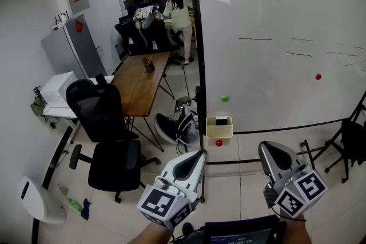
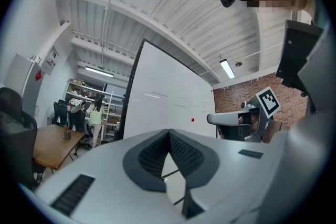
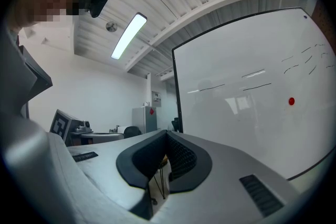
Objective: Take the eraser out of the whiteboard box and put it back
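Pointing toward the whiteboard (image 1: 274, 66), the left tongs (image 1: 195, 158) and right tongs (image 1: 269, 151) are both pressed together with nothing between them. The dark eraser (image 1: 220, 121) sits inside the cream box (image 1: 219, 132) at the whiteboard's lower left corner, well apart from both tongs. A red magnet (image 1: 219, 143) sits just below the box.

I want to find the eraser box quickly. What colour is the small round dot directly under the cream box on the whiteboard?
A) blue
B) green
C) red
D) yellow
C: the red dot lies just under the box; the green dot is above it.
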Tool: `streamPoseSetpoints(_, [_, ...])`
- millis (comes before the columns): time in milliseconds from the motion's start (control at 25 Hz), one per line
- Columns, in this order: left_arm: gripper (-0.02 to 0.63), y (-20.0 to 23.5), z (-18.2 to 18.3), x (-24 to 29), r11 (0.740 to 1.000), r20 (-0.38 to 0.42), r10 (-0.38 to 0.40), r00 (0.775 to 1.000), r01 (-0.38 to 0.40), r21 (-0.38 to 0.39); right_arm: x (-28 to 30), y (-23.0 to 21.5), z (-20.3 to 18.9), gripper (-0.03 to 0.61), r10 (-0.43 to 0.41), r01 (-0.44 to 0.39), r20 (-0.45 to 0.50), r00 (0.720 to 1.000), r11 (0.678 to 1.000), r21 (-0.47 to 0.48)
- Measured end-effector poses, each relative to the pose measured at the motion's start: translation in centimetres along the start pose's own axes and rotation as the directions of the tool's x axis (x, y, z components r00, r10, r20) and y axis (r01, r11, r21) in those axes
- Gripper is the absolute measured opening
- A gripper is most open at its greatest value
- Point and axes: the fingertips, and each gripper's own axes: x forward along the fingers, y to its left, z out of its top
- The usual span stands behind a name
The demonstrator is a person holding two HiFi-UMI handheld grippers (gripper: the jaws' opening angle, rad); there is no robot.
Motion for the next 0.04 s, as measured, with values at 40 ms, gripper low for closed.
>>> streamPoseSetpoints(40, [0.029,0.13,-0.04,0.09,1.000,0.001,0.000,1.000,0.000,0.001,0.14,-0.03,-0.06,0.021,0.000,0.000,0.000,1.000,1.000,-0.001])
